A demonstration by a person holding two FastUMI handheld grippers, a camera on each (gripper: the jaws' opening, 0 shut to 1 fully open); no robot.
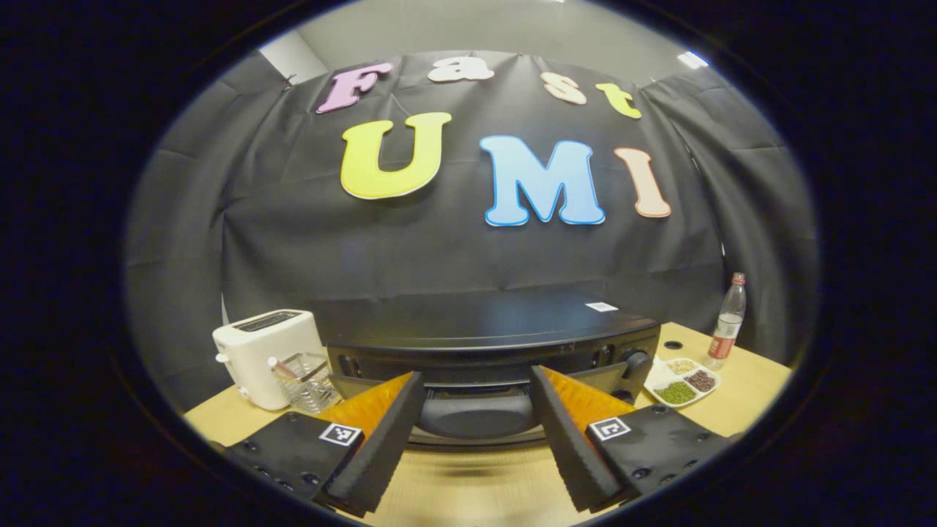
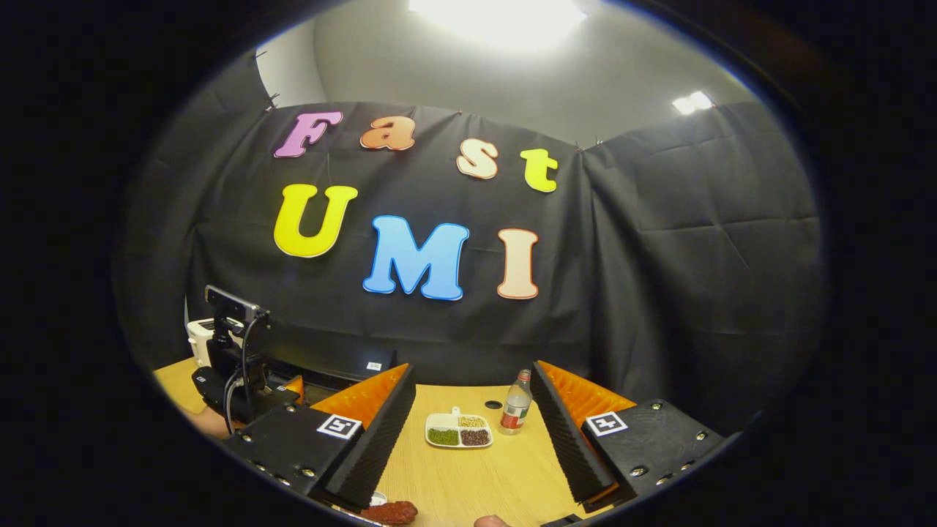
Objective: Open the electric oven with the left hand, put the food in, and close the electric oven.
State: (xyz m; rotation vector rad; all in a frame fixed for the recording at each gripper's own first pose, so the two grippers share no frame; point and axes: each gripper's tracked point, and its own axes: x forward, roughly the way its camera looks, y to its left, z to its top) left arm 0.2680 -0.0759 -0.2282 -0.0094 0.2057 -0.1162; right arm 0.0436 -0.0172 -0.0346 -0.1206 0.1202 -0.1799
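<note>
Here the left gripper [image 1: 476,432] has its two ribbed black foam fingers [image 1: 381,439] spread wide and gripping nothing, each backed with orange plastic and set in a matte black block carrying a small square marker. Between them, close ahead, sits the electric oven [image 1: 498,337], a wide black box with a smooth, slightly glossy top and a rounded dark handle [image 1: 476,413] low on its front, framed in the gap but touched by neither finger; whether the door is ajar cannot be told. Just left of the oven stand a white toaster [image 1: 260,355] with rounded corners and a clear ribbed glass container [image 1: 307,380]. To its right lie a white divided dish [image 1: 681,382] of green, dark and pale grains and, farther back, an upright clear bottle [image 1: 727,326] with a red cap and label. All rest on a pale wooden table [image 1: 468,483], with a bare strip in front of the oven. In the right gripper view, the right gripper [image 2: 472,432] is likewise splayed and empty above bare table, and the reddish-brown, rough-textured food [image 2: 392,511] lies at the near table edge, below its left finger.
</note>
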